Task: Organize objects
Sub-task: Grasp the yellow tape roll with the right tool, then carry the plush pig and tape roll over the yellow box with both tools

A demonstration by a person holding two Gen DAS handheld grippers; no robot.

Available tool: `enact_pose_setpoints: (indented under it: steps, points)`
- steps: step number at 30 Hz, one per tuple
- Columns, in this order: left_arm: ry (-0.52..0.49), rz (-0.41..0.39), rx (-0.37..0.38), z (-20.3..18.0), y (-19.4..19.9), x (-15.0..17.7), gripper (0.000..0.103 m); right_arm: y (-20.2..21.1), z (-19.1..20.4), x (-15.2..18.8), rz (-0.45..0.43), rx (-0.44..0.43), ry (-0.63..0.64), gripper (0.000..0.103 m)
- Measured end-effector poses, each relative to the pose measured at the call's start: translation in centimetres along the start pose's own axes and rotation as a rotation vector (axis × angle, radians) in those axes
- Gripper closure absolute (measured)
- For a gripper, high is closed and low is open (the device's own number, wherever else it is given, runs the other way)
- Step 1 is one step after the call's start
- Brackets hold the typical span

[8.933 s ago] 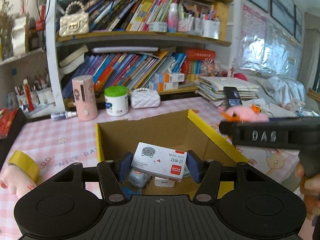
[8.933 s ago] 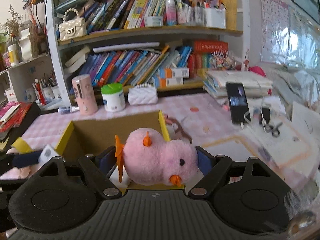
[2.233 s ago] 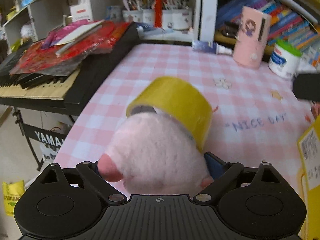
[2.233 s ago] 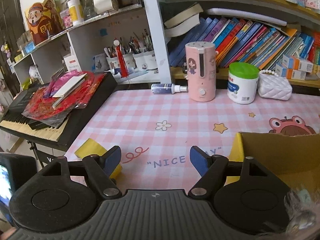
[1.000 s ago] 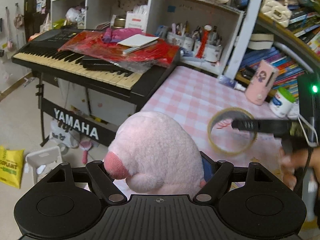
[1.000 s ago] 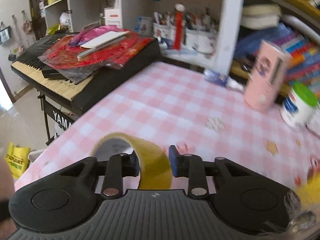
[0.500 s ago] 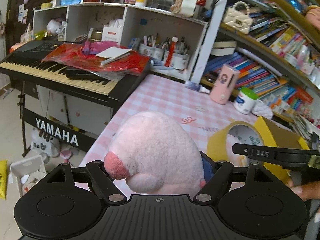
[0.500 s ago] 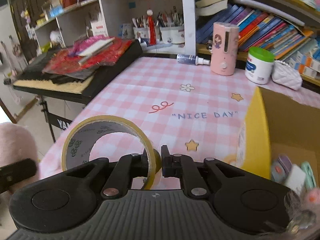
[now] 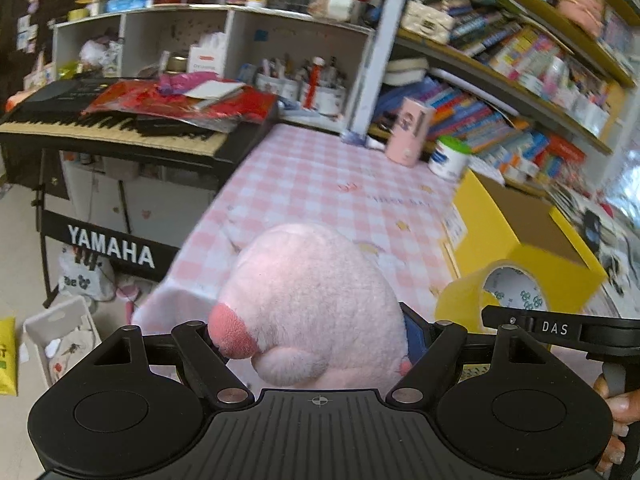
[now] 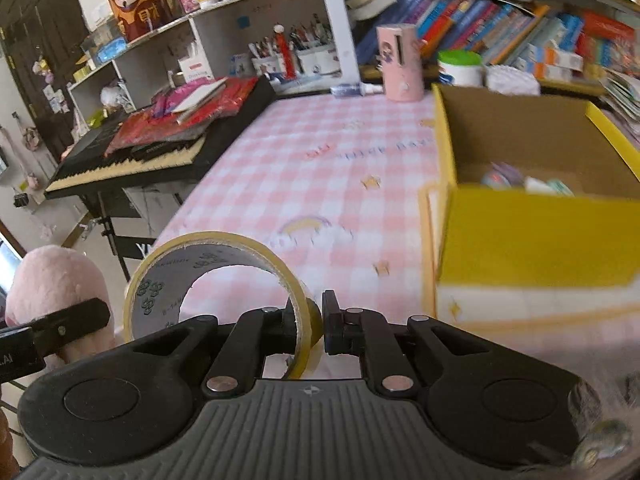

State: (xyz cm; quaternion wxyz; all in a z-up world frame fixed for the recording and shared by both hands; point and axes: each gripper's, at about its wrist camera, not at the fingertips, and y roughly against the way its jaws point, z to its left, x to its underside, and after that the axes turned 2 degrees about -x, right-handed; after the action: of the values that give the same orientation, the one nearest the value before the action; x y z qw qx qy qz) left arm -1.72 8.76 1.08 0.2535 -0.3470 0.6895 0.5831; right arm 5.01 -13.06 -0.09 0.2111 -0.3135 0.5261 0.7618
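My left gripper (image 9: 316, 340) is shut on a pink plush toy (image 9: 308, 300) and holds it in the air off the table's near left corner. My right gripper (image 10: 314, 322) is shut on the wall of a yellow tape roll (image 10: 176, 280), also lifted; the roll shows in the left wrist view (image 9: 496, 296) at lower right. The open yellow cardboard box (image 10: 536, 236) stands on the pink checked table (image 10: 320, 176), to the right of both grippers, with several small items inside. The plush also shows at the left edge of the right wrist view (image 10: 52, 280).
A black Yamaha keyboard (image 9: 120, 128) piled with red bags stands left of the table. A pink cylinder (image 10: 400, 62) and a green-lidded jar (image 10: 458, 66) stand at the table's far edge before bookshelves. A white bin (image 9: 56, 340) lies on the floor.
Both grippers have swung right toward the box while holding their objects. The box now fills more of the right wrist view.
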Motion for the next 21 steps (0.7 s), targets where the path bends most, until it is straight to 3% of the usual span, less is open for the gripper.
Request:
enact_pose_setpoints:
  steps: [9, 21]
  points:
    - [-0.117, 0.040, 0.121, -3.3, 0.6, 1.9, 0.024, 4.5, -0.7, 5.5, 0.000, 0.087, -0.060, 0.093]
    - [-0.232, 0.078, 0.282, -8.9, -0.6, 2.7, 0.024, 9.1, -4.8, 8.2, -0.035, 0.251, -0.174, 0.093]
